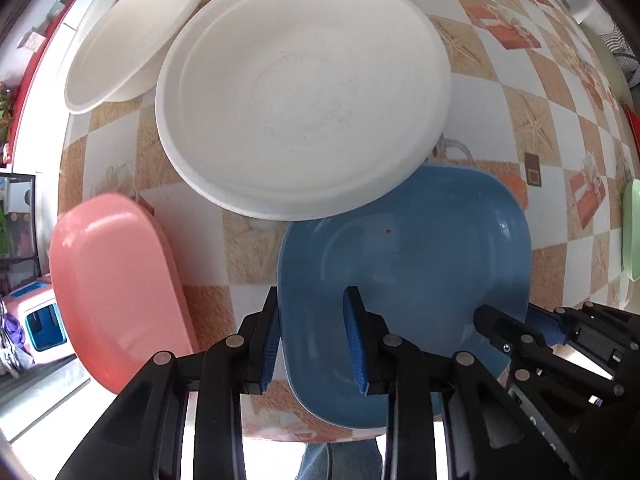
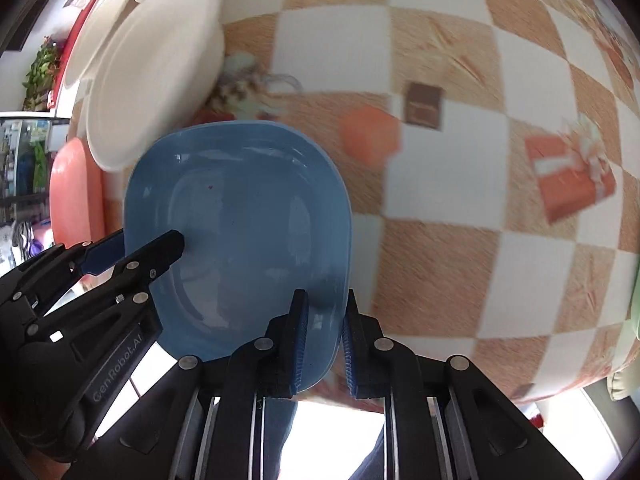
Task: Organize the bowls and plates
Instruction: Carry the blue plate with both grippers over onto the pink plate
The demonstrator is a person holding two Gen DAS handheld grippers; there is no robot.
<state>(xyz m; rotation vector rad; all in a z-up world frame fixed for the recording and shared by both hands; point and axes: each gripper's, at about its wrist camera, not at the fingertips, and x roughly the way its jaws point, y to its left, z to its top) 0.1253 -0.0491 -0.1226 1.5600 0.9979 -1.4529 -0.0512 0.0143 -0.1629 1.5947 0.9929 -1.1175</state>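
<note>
A blue rounded-square plate (image 1: 420,260) (image 2: 240,220) hangs over the near part of the checkered table. My left gripper (image 1: 314,340) is shut on its left rim, one pad above and one below. My right gripper (image 2: 324,340) is shut on its right rim; it also shows in the left wrist view (image 1: 520,328). A large white round plate (image 1: 300,100) (image 2: 160,72) lies just beyond, and in the left wrist view its rim covers the blue plate's far corner. A pink plate (image 1: 112,280) (image 2: 74,200) lies to the left.
More white plates (image 1: 132,36) sit at the far left by the table's edge. A pale green dish (image 1: 632,232) shows at the right border. The checkered tablecloth (image 2: 460,240) spreads to the right. The table's near edge and a person's trouser leg (image 1: 340,460) are below the grippers.
</note>
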